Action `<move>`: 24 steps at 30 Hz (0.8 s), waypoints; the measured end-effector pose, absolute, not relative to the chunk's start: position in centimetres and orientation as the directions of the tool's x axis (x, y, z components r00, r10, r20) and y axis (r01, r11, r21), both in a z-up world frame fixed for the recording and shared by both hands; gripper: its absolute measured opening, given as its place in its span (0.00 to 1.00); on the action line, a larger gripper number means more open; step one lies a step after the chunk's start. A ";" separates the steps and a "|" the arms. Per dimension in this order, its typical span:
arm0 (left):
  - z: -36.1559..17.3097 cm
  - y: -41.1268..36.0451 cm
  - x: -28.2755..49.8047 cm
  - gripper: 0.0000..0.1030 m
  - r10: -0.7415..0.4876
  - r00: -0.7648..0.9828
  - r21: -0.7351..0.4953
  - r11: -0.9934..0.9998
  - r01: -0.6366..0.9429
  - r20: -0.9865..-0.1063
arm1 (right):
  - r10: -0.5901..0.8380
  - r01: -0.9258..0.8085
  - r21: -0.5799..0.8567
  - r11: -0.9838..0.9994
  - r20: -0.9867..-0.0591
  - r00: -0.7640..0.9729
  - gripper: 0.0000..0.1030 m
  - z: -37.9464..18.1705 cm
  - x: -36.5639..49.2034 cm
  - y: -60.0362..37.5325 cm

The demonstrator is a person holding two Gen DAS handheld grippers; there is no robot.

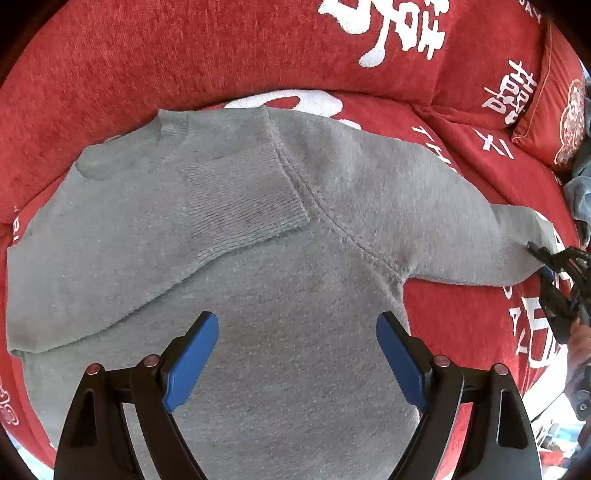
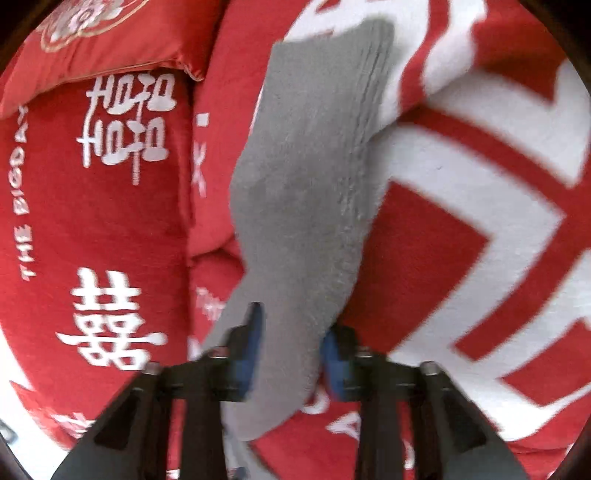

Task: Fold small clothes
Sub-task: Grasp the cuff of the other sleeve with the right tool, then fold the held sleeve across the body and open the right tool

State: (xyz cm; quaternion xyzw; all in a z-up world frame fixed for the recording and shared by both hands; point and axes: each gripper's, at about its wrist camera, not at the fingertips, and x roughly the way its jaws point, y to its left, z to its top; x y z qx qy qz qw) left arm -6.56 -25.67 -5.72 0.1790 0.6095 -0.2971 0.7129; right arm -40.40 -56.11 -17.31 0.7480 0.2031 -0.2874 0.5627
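**Mia:** Sweater first! Where is the small fuzzy grey knitted sweater (image 1: 258, 258)?

**Ben:** It lies flat on the red sofa cover with big white signs (image 1: 110, 66). The left claw with blue finger pads (image 1: 297, 354) hangs right over its middle. That claw is spread wide and grips nothing.

**Mia:** And the sleeves?

**Ben:** One sleeve with a ribbed cuff (image 1: 243, 206) is folded across the chest, just ahead of the left claw. The other long grey sleeve (image 2: 306, 177) sticks out far to that claw's right side.

**Mia:** Who has it?

**Ben:** The right claw (image 2: 291, 350) is pinched on the end of that sleeve. The sleeve runs straight away from its fingers. A red cushion with a round gold flower picture (image 2: 96, 33) sits far ahead, to its left.
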 end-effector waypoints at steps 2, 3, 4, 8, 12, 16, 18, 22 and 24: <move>-5.6 -25.5 -6.4 0.85 -0.207 0.079 -0.110 0.763 0.637 -0.975 | -0.003 0.569 0.767 -0.297 -0.596 0.803 0.07 -17.3 -39.6 -55.9; -5.4 -25.3 -6.3 0.85 -0.209 0.079 -0.113 0.766 0.633 -0.975 | -0.002 0.544 0.787 -0.292 -0.569 0.822 0.07 -17.0 -39.2 -55.8; -5.2 -24.9 -6.1 0.85 -0.214 0.081 -0.117 0.769 0.628 -0.973 | 0.003 0.515 0.808 -0.286 -0.537 0.844 0.07 -16.7 -38.7 -55.7; -4.3 -23.5 -5.0 0.85 -0.226 0.105 -0.116 0.783 0.611 -0.968 | 0.056 0.417 0.879 -0.232 -0.416 0.908 0.07 -14.4 -35.7 -54.9; -3.6 -21.2 -3.4 0.85 -0.229 0.128 -0.117 0.812 0.572 -0.965 | 0.122 0.343 0.925 -0.165 -0.326 0.937 0.07 -11.7 -31.6 -53.7; -3.0 -18.4 -1.9 0.85 -0.222 0.159 -0.106 0.840 0.532 -0.962 | 0.216 0.311 0.948 -0.070 -0.290 0.932 0.07 -9.1 -26.3 -51.6; -2.8 -16.9 -1.3 0.85 -0.217 0.169 -0.102 0.854 0.511 -0.961 | 0.272 0.323 0.946 0.008 -0.313 0.910 0.07 -7.7 -23.2 -50.1; -2.9 -13.0 0.1 0.85 -0.194 0.188 -0.091 0.889 0.449 -0.963 | 0.379 0.336 0.917 0.216 -0.396 0.836 0.06 -4.9 -16.4 -45.9; -2.9 -11.2 0.6 0.85 -0.182 0.198 -0.086 0.906 0.415 -0.963 | 0.415 0.327 0.898 0.294 -0.428 0.803 0.06 -4.0 -13.7 -43.6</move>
